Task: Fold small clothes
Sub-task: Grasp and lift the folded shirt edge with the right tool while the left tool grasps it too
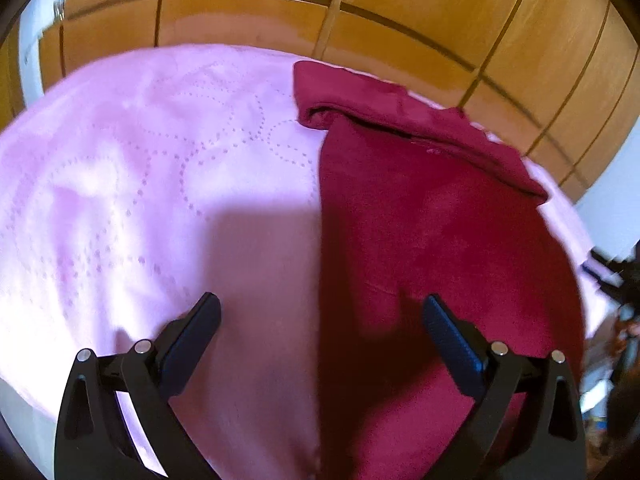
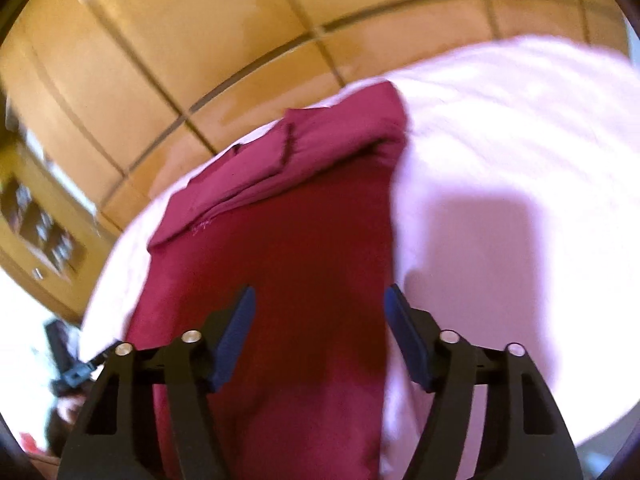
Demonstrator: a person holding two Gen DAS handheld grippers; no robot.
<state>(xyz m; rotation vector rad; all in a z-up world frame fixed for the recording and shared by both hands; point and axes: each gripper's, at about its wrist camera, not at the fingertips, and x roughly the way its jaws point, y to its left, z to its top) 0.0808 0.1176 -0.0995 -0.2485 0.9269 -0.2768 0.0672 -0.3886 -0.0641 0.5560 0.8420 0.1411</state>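
Observation:
A dark red garment point(image 1: 432, 240) lies flat on a pink quilted blanket point(image 1: 140, 184), folded into a long strip with a sleeve folded across its far end. My left gripper point(image 1: 320, 312) is open and empty, hovering over the garment's left edge, one finger above the blanket and one above the cloth. In the right wrist view the same garment point(image 2: 288, 264) runs away from me. My right gripper point(image 2: 319, 304) is open and empty above its right edge, on the blanket point(image 2: 500, 152) side.
A wooden wardrobe with panelled doors point(image 1: 360, 4) stands behind the bed and also shows in the right wrist view point(image 2: 180, 40). Clutter lies beyond the blanket's edge at the right point(image 1: 616, 280) and in the right wrist view at lower left point(image 2: 64, 360).

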